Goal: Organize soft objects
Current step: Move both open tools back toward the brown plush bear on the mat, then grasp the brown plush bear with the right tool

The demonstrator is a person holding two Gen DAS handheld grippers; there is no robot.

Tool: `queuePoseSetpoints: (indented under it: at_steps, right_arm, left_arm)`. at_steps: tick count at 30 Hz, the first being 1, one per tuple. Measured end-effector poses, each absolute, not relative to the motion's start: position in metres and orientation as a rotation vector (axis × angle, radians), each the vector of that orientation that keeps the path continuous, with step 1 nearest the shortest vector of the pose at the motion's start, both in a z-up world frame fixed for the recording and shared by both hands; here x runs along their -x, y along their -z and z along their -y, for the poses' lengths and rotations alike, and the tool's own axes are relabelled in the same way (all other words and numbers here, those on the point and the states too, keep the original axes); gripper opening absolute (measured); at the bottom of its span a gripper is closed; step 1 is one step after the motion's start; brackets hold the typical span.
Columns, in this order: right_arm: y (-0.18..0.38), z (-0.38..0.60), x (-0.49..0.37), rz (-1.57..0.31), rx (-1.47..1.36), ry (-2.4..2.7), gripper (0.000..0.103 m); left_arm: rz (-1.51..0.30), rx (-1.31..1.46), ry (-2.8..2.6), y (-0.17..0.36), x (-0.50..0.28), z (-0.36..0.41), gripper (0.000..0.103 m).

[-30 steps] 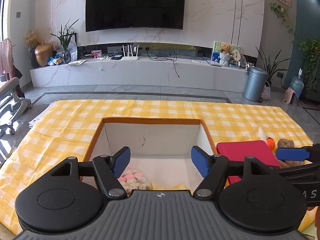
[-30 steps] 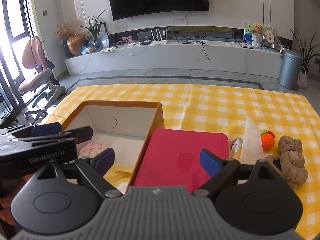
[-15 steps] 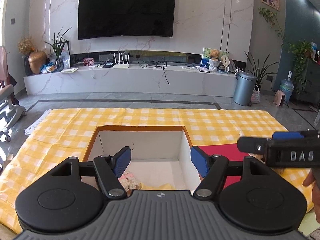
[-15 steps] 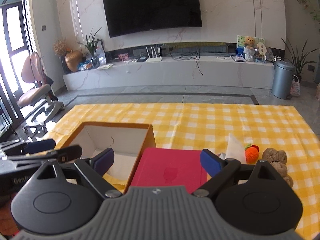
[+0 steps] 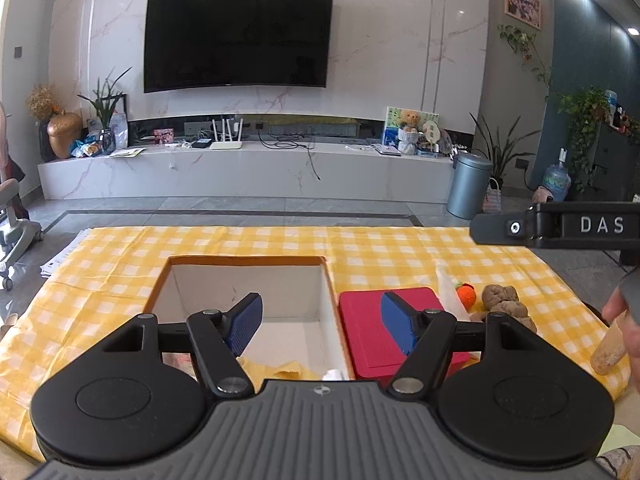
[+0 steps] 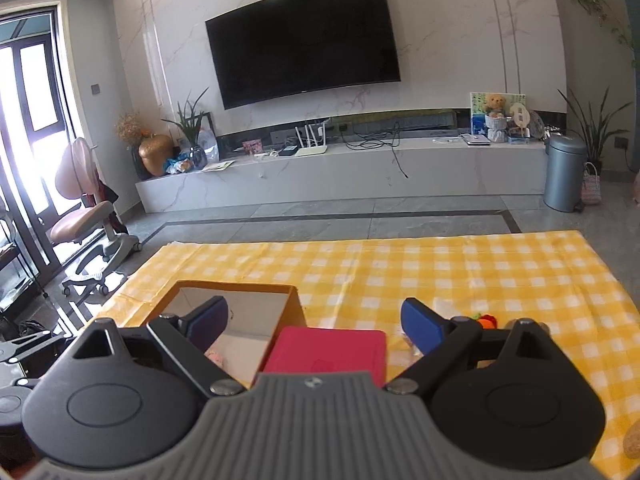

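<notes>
Beside red lid (image 5: 384, 330), brown plush (image 5: 505, 303), lumpy.

Box (image 5: 326, 300) open on top; red lid (image 5: 372, 320) touching its right wall.

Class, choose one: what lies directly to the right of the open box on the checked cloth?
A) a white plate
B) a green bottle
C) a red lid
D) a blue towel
C: the red lid lies flat against the right wall of the box, with the soft toys further right.
</notes>
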State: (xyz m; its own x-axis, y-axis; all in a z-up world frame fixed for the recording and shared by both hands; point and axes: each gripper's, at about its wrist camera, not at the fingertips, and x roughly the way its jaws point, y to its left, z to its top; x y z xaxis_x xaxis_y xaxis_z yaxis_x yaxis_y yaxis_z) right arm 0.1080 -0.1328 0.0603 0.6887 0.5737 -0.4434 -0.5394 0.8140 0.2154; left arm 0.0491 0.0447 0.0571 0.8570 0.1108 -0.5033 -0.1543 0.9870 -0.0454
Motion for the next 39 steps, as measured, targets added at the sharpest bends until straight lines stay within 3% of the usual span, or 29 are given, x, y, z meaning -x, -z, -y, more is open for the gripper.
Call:
queuePoseSetpoints:
  at_steps: [9, 15, 39]
  right_arm:
    - [-0.048, 0.184, -0.133, -0.537, -0.058, -0.481, 0.092]
    - [-0.028, 0.223, -0.159, -0.604, -0.163, -0.464, 0.092]
    - [0.087, 0.298, -0.277, -0.89, -0.48, -0.241, 0.092]
  left_arm:
    - [-0.541, 0.128, -0.033, -0.043, -0.072, -0.011, 0.08]
    - [-0.529, -0.004, -0.014, -0.034, -0.09, 0.039, 0.08]
    - [-0.661, -0.081, -0.035, 0.02, -0.185, 0.114, 0.08]
